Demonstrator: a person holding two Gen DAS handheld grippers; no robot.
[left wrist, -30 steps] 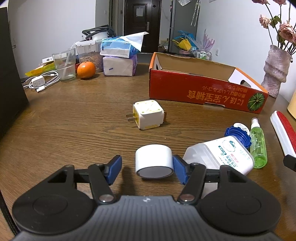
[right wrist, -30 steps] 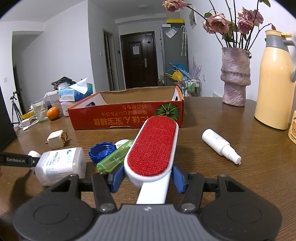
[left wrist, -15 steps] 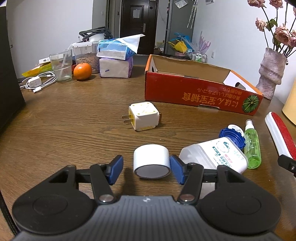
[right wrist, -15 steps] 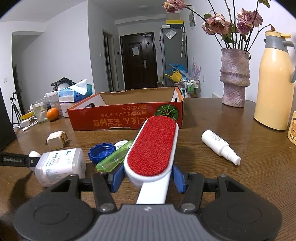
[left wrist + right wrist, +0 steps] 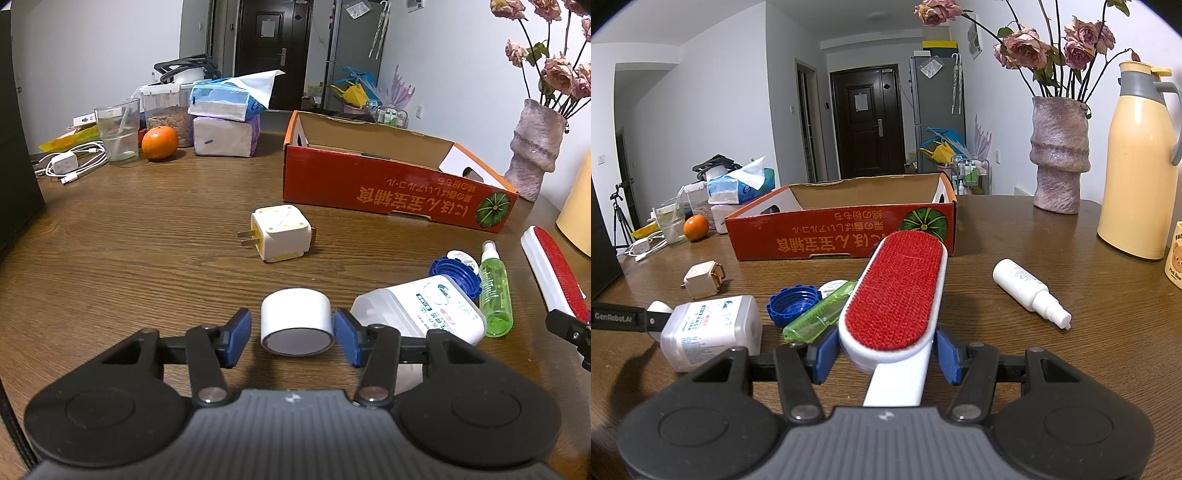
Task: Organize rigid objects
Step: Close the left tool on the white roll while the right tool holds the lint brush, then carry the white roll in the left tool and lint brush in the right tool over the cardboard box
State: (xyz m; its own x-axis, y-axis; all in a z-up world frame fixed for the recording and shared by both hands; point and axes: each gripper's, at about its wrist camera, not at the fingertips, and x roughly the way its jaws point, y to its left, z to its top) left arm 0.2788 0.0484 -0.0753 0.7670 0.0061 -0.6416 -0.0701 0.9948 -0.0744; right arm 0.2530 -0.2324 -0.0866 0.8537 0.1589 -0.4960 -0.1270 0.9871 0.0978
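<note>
Your left claw point(image 5: 291, 338) is closing around the white roll point(image 5: 296, 321). Your right claw point(image 5: 884, 352) squeezes the red brush point(image 5: 895, 295).

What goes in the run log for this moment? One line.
left gripper: closing around white tape roll, left pad still clear | right gripper: shut on lint brush | red box: nothing visible inside
</note>
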